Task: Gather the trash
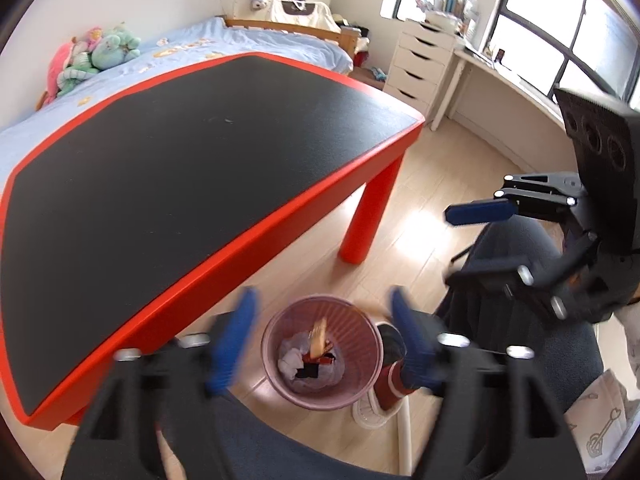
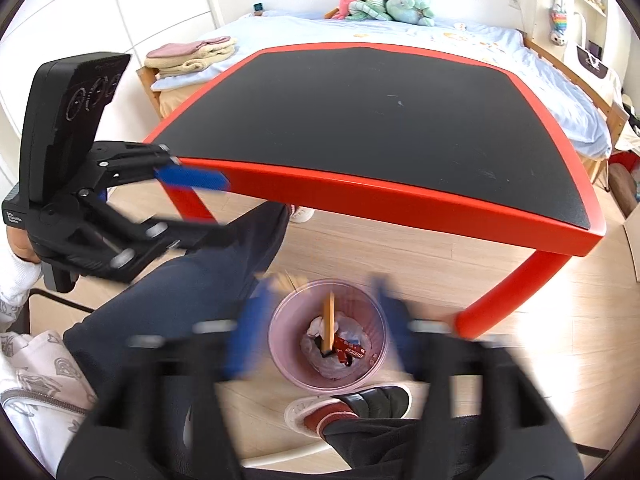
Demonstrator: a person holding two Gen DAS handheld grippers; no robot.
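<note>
Down on the pale wood floor (image 2: pixel 420 256), just off the table's corner leg: a translucent pink ribbed plastic wastebasket (image 2: pixel 280 344), already holding the trash, namely crumpled white paper and plastic (image 2: pixel 320 326), a flat yellowish wooden stick (image 2: pixel 329 320) leaning upright, and a small red wrapper (image 2: pixel 350 349). Positioned directly above it, both tongs, presumably so that anything released falls straight in. Left gripper (image 1: pixel 320 344) spread wide with nothing between its blue fingertips (image 1: pixel 234 344), framing the basket in its own view. Right gripper (image 2: pixel 320 332) likewise parted and empty, blurred at the edges, basket centred between its fingers. Beside the basket, touching or nearly so, a foot in a dark slipper with a red sock (image 2: pixel 360 404), the holder apparently seated close. Beyond, a red-framed table with a black matte top (image 2: pixel 360 112), no litter showing on it, suggesting collection is largely finished. Further out, a blue-sheeted bed (image 2: pixel 480 44) with plush toys (image 2: pixel 384 2).
</note>
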